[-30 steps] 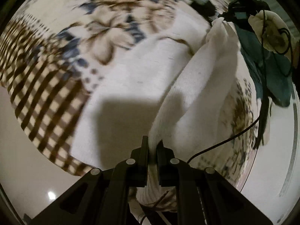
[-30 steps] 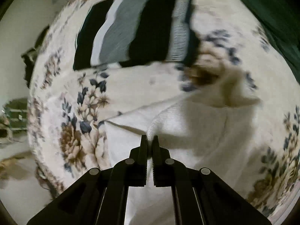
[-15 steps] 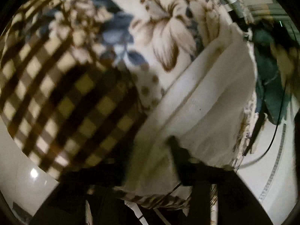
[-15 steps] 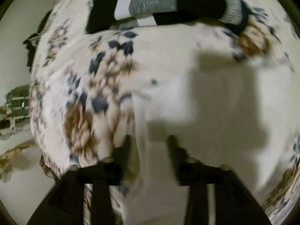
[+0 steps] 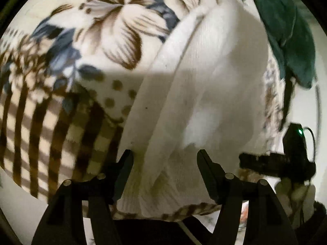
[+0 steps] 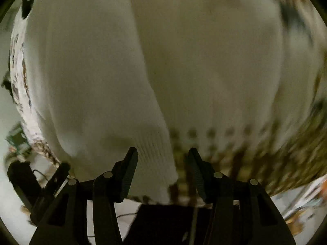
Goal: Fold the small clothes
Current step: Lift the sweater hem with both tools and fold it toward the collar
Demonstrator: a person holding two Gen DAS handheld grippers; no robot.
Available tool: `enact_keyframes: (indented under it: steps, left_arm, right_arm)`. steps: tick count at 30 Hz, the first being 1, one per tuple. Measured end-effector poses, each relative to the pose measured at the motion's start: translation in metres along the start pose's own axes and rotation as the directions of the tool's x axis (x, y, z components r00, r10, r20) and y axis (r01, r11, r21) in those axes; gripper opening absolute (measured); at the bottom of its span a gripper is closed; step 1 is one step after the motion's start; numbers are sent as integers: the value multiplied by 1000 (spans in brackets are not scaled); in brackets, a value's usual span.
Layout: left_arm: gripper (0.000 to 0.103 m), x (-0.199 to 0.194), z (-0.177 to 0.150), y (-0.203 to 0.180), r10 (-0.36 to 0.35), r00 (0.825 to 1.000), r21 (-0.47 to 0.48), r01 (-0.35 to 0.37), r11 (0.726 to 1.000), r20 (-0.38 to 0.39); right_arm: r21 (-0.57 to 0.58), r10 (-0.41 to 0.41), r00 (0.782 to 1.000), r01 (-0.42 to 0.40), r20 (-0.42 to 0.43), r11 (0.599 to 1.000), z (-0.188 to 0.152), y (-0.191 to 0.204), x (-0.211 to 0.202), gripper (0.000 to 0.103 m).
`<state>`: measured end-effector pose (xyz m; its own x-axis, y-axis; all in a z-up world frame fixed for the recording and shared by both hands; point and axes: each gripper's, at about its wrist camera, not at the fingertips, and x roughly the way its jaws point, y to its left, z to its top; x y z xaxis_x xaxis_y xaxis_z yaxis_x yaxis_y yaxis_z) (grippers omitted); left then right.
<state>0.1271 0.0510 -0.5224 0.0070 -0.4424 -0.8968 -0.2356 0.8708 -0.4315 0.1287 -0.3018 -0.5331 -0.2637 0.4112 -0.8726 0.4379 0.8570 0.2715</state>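
Left gripper [image 5: 164,157] has its jaws spread wide, nothing held; the white knit garment [image 5: 204,81] lies flat below and between the two fingers, a long fold ridge running up its left side. The garment rests on a floral blanket [image 5: 114,26] with large brown and blue-grey blooms, a dotted band and a brown checked border [image 5: 40,126] at lower left. A dark green cloth [image 5: 286,30] lies at the upper right, off the blanket's edge. At right in the left wrist view, the other gripper's black body shows a small green light [image 5: 300,131] and a thin cable. Right gripper [image 6: 162,155] likewise stands released, fingers well apart, gripping nothing; the garment's ribbed cuff or hem [image 6: 155,153] sits between the fingertips, nearer the left finger, with the checked border [image 6: 235,149] beside it to the right. The garment [image 6: 102,61] fills most of the right wrist view, in shadow and blurred. No brand, label or readable writing shows on the garment, blanket or grippers. Pale floor [image 5: 12,214] is visible beyond the blanket's edge.
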Motion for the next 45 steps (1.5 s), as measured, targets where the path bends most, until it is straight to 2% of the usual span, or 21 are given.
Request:
enact_keyframes:
  steps: [1,2,3,4,6,10,15,21,23,24,26,28,31,34,37,38,39,41,43,45]
  left_arm:
    - [61,1,-1,-3,11,1000,11,-11,1000,5]
    - [60,1,-3,-4,30,999,20,-31,999,13]
    - [59,0,-5,-7,48,999,29,-49,998,26]
    - [54,-1,-7,-7,54,998,37,-56,998,36]
    - [7,-1,-12,-9,85,996,59,-87,994,30]
    - [4,-12,-15,-4,111,992,61,-114,992,59]
    - [3,-32,-16,4,100,990,41,-105,994,95]
    - [2,-46,-21,4,62,991,3,-63,998,121]
    - [2,-43,-21,11,98,989,4,-99,995,115]
    - [2,-37,-20,17,125,986,-3,-125,992,109]
    - [2,-23,-17,28,166,982,-9,-166,986,95]
    - [2,-3,-11,38,209,975,-3,-210,978,80]
    - [3,10,-6,41,229,971,12,-230,973,63]
    - [7,10,-5,35,246,968,44,-249,968,56]
    - [10,0,-5,38,168,985,-1,-168,986,29]
    - [21,-4,-5,41,149,989,-26,-149,989,20]
    - [39,-11,-4,48,132,991,-44,-132,990,15]
    - [58,-22,-5,58,55,998,-94,-52,994,28]
    - [58,-28,-5,66,-10,999,-128,16,992,48]
    - [59,-31,-5,74,-43,997,-141,51,989,61]
  right_arm:
    - [4,19,1000,-19,6,1000,-10,-5,7,14]
    - [2,7,1000,-7,26,1000,-19,-9,12,5]
    - [5,2,999,-2,53,1000,-26,-11,13,4]
    - [6,-9,997,8,74,1000,-33,-13,13,4]
    - [0,-35,993,35,110,999,-48,-13,10,4]
    - [-44,-87,988,93,126,995,-79,-12,6,3]
    - [-60,-82,992,88,93,994,-113,-14,13,2]
    - [-101,-65,996,71,66,992,-143,-20,10,2]
    - [-125,-85,995,90,45,988,-152,-19,18,2]
    - [-162,-127,992,125,-5,979,-154,-17,29,2]
    - [-177,-160,987,153,-24,972,-153,-16,49,2]
    - [-207,-193,981,186,-17,960,-150,-10,71,2]
    - [-259,-219,976,212,3,942,-150,-2,87,3]
    - [-296,-199,980,189,-5,936,-147,7,88,5]
    - [-294,-129,990,110,-47,949,-138,10,82,10]
    - [-290,-97,993,75,-64,954,-137,5,77,19]
    - [-274,-56,995,31,-82,961,-135,-1,71,35]
    - [-237,14,996,-35,-89,971,-133,-14,62,51]
    - [-184,118,988,-134,-95,974,-131,-27,54,52]
    - [-141,205,974,-217,-97,966,-132,-37,53,52]
